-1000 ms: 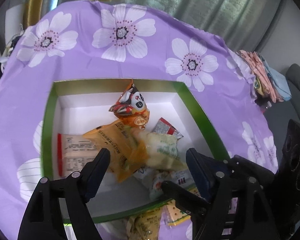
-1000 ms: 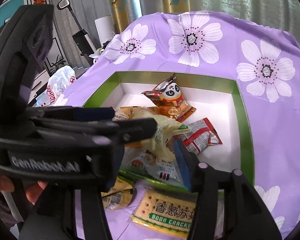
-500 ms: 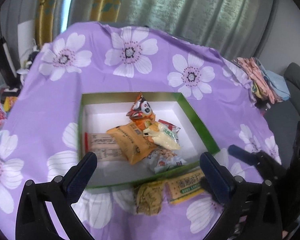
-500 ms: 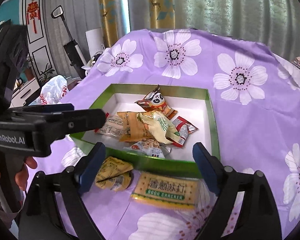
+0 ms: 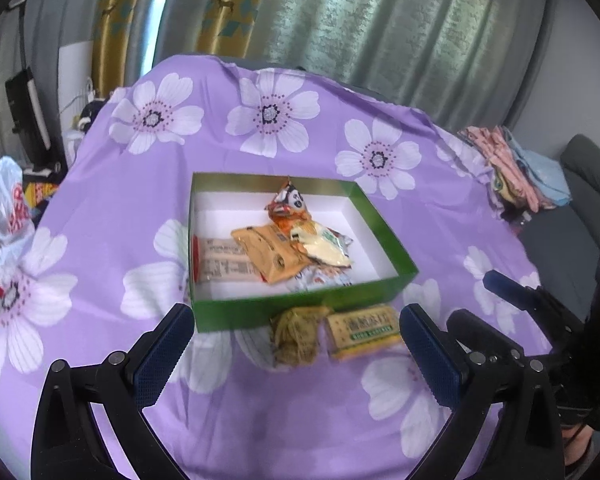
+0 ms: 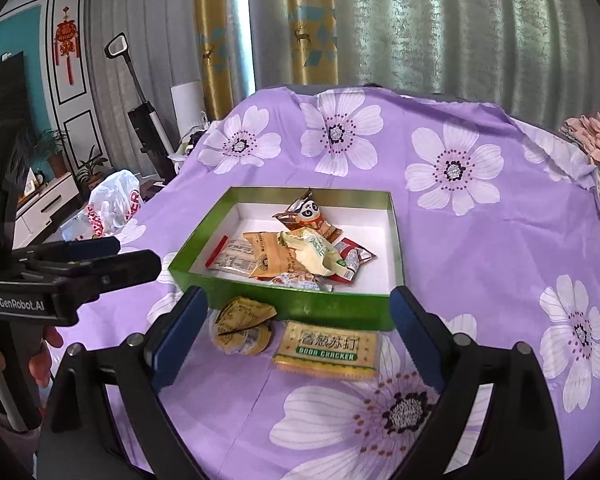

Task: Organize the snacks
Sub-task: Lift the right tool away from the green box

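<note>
Two snacks lie outside the green box, just beside its near wall on the purple flowered cloth that covers the desk: a crumpled yellow packet and, to its right, a flat soda cracker pack. Inside the box a loose heap has built up: a panda-printed bag at the back, an orange-brown packet, a pale yellow wrapper on top of it, a red-edged sachet and a long pack with a red end at the left.

Both stray items look light. The cracker pack is probably stiff but brittle inside, so I would pinch it gently across its short sides or by a sealed edge, since a hard squeeze could break the biscuits. Its film likely slips. The crumpled packet seems soft and springy; its raised folds offer an easy hold from above.

Left tongs are spread wide and hold nothing, hanging over the cloth in front of the two packets. Right tongs are likewise spread wide and empty, framing the same pair from the near side.

Little blocks the approach. The box's near wall stands right behind both packets, so a finger reaching past them could nudge it. The two tools sit close together, the left one showing at the left edge of the right view, and could collide if both go for the same item. A white plastic bag and folded clothes lie well apart.
</note>
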`<act>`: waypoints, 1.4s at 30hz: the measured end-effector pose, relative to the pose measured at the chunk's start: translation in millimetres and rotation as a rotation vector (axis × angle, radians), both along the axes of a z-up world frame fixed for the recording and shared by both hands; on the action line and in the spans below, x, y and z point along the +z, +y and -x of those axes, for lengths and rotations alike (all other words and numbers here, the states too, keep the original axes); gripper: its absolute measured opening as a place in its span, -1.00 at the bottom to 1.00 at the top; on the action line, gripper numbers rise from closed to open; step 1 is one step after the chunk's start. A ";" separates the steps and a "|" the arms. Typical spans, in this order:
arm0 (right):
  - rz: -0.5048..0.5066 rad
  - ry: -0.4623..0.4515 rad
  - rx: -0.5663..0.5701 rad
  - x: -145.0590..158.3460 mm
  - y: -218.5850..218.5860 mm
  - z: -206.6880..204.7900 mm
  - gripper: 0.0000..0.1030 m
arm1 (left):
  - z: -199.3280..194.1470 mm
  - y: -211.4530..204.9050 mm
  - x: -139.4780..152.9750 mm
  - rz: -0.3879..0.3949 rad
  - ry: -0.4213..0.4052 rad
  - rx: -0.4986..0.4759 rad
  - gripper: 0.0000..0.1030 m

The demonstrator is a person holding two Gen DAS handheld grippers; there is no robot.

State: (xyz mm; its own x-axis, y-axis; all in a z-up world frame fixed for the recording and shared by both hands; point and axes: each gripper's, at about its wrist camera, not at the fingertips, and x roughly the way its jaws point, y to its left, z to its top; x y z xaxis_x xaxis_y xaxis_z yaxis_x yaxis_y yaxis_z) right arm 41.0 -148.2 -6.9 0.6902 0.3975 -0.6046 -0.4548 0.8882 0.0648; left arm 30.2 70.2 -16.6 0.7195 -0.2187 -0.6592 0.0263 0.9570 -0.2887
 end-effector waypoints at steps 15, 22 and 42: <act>-0.011 -0.017 0.004 7.6 -8.2 31.5 0.81 | 22.7 -7.0 0.5 -0.009 0.011 0.000 0.98; -0.013 -0.009 0.018 4.9 -6.8 37.5 0.81 | 24.8 -9.0 -3.6 0.002 0.022 -0.009 0.98; 0.019 0.068 0.055 -24.7 9.9 29.0 0.80 | 9.4 -3.8 -37.5 0.052 0.103 -0.025 0.98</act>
State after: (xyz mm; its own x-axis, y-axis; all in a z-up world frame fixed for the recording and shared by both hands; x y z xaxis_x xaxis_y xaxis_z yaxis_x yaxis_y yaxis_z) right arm 12.0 -138.3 -31.6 0.6250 0.4215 -0.6571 -0.4979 0.8635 0.0803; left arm 20.7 66.4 -54.1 0.6421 -0.2715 -0.7170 0.0179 0.9403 -0.3399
